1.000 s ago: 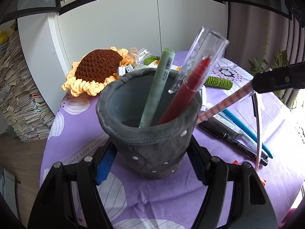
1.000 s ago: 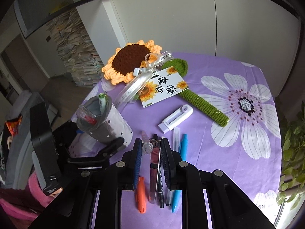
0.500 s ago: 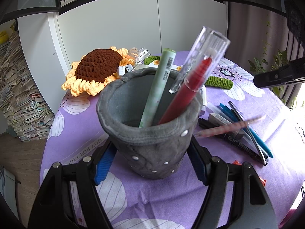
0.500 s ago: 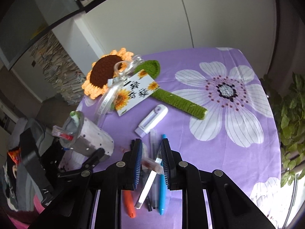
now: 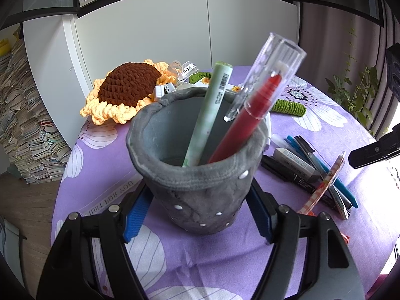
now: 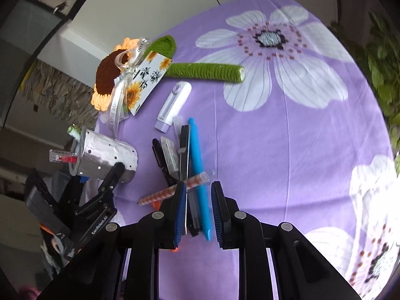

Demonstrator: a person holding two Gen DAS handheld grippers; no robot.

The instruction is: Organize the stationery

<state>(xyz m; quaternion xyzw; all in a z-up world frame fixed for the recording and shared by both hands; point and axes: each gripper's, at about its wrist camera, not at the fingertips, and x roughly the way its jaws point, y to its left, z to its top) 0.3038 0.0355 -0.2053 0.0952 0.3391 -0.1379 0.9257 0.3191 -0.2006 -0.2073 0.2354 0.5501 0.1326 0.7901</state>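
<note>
The right gripper (image 6: 198, 200), jaws apart and empty, hovers over the checked pen (image 6: 175, 188), now lying crosswise atop the pen pile (image 6: 186, 155), no longer clamped; beyond, the left gripper (image 5: 197, 215) clasps the grey pen cup (image 5: 200, 175), its two pens leaning upward

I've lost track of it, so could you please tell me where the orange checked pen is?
In the right wrist view, the orange checked pen lies across the loose pens on the purple tablecloth, beside the blue pen.
</note>
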